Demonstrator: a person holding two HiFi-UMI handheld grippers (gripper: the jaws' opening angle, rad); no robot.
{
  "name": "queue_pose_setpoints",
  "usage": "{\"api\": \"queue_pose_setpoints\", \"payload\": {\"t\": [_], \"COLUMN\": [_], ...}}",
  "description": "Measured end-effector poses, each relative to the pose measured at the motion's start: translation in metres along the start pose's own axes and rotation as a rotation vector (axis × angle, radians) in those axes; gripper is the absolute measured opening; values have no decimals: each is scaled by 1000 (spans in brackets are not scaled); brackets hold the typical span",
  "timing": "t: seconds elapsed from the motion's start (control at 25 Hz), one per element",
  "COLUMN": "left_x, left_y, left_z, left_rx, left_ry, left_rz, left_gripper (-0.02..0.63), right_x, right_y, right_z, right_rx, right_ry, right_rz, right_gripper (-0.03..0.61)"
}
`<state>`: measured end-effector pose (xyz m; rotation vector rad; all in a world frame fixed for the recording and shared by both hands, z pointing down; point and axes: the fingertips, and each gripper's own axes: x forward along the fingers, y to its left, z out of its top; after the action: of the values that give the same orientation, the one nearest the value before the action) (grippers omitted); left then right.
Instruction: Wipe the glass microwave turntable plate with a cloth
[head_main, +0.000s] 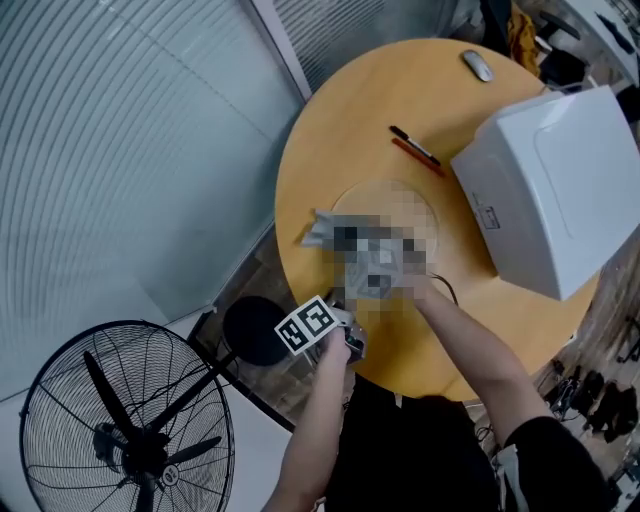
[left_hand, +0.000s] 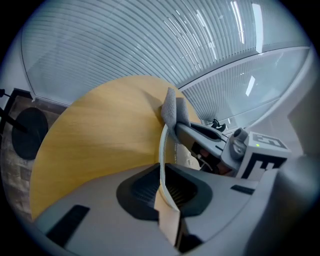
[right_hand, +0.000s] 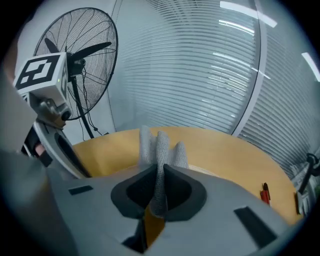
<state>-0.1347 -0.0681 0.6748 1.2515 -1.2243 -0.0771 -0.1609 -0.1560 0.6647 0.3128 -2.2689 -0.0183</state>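
Note:
The glass turntable plate (head_main: 362, 200) lies on the round wooden table (head_main: 330, 120), partly behind a mosaic patch. My left gripper (left_hand: 165, 192) is shut on the plate's near rim (left_hand: 161, 150), which runs up between its pads. In the head view this gripper's marker cube (head_main: 305, 326) sits at the table's near edge. My right gripper (right_hand: 157, 192) is shut on a grey cloth (right_hand: 157, 145). The cloth stands bunched over the plate's left side (head_main: 318, 230), and in the left gripper view its folds (left_hand: 172, 107) rise above the rim. In the head view the patch hides the right gripper's jaws.
A white microwave (head_main: 555, 190) fills the table's right side. Two pens (head_main: 415, 148) lie beyond the plate and a mouse (head_main: 478, 65) sits at the far edge. A standing fan (head_main: 125, 420) is on the floor at the left, next to a blind-covered glass wall.

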Motion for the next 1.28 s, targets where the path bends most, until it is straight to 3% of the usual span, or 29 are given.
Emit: {"api": "queue_pose_setpoints", "payload": {"t": [0.28, 0.72, 0.96, 1.28], "left_x": [0, 0, 0, 0], "left_y": [1, 2, 2, 2], "left_z": [2, 1, 1, 1], "left_rx": [-14, -51, -53, -63], "left_ry": [-19, -28, -36, -44], "left_rz": [11, 10, 17, 14], "left_gripper": [26, 24, 23, 23], "right_x": [-3, -55, -86, -121], "right_y": [-59, -129, -123, -75], "right_z": [-15, -83, -112, -146], "right_rx": [64, 173, 273, 370], "right_ry": [31, 152, 133, 148], "right_rz": [-120, -323, -351, -290], "right_gripper": [34, 34, 34, 35]}}
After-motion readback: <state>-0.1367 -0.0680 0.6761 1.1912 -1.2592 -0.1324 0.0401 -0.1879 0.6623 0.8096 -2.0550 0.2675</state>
